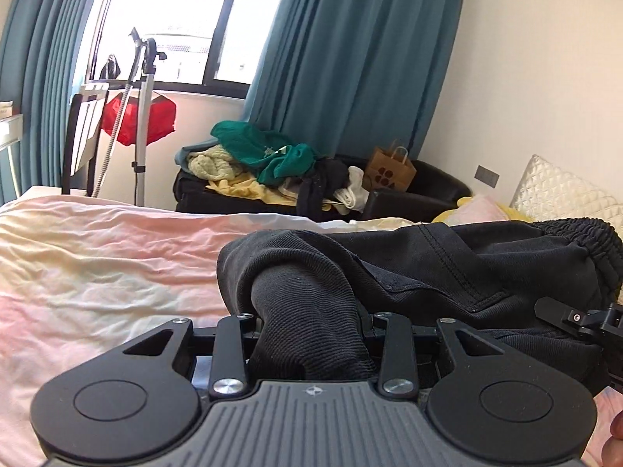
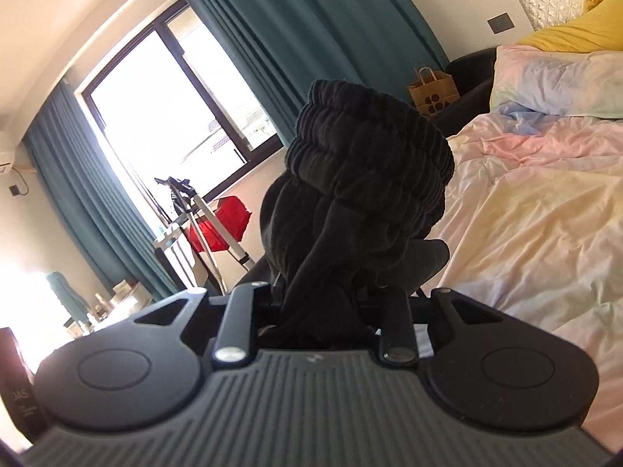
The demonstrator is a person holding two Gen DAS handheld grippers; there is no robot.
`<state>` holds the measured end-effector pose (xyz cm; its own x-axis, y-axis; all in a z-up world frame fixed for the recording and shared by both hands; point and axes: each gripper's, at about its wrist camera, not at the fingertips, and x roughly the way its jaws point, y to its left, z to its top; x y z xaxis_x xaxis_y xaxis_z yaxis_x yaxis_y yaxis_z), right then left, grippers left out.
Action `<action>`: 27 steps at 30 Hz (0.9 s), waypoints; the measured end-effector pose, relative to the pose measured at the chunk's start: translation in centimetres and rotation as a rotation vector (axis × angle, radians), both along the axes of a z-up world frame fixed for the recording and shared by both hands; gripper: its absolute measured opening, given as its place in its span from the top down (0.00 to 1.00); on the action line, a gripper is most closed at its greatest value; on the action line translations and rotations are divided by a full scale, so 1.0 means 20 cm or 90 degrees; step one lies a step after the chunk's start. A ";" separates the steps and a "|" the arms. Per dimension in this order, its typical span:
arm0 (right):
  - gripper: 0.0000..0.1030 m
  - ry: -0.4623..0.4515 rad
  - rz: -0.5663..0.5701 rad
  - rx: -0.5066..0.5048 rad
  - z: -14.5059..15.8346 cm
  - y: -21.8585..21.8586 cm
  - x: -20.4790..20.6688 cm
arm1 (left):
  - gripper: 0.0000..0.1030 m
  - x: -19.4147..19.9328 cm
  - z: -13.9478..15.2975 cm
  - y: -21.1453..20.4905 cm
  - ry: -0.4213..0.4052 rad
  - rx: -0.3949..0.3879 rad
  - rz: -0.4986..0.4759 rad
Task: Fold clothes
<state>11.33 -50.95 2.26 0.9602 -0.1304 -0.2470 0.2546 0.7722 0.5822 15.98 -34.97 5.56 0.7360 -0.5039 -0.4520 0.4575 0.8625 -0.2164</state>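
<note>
A pair of black trousers [image 1: 447,268] with an elastic waistband lies bunched over the pastel bedsheet [image 1: 97,264]. My left gripper [image 1: 311,327] is shut on a ribbed dark grey fold of the trousers, low in the left wrist view. Part of the other gripper [image 1: 584,319] shows at the right edge there. In the right wrist view the black trousers [image 2: 370,179] rise in a bundle with the gathered waistband on top. My right gripper [image 2: 327,303] is shut on the cloth at the bundle's base. Fabric hides the fingertips of both.
Beyond the bed stands a black sofa [image 1: 428,190] piled with green, yellow and black clothes [image 1: 272,167] and a brown paper bag [image 1: 389,171]. A garment steamer stand [image 1: 142,116] with a red bag stands by the window. Pillows [image 2: 560,78] lie at the bed's head.
</note>
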 end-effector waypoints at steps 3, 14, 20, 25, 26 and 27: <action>0.71 0.004 -0.032 0.008 -0.04 -0.25 0.08 | 0.64 0.23 -0.08 -0.24 0.010 -0.007 -0.027; 0.71 0.037 -0.157 0.129 -0.72 -0.78 0.31 | 0.64 0.90 -0.80 -0.94 0.035 0.068 -0.132; 0.69 0.074 -0.167 0.167 -1.09 -0.66 0.23 | 0.55 0.90 -1.12 -0.80 0.031 0.102 -0.171; 0.67 0.065 -0.171 0.206 -1.22 -0.63 0.17 | 0.48 0.86 -1.22 -0.70 0.033 0.113 -0.185; 0.66 0.069 -0.171 0.205 -1.21 -0.63 0.18 | 0.47 0.85 -1.21 -0.68 0.038 0.110 -0.184; 0.65 0.075 -0.170 0.210 -1.20 -0.64 0.18 | 0.44 0.85 -1.19 -0.66 0.048 0.111 -0.179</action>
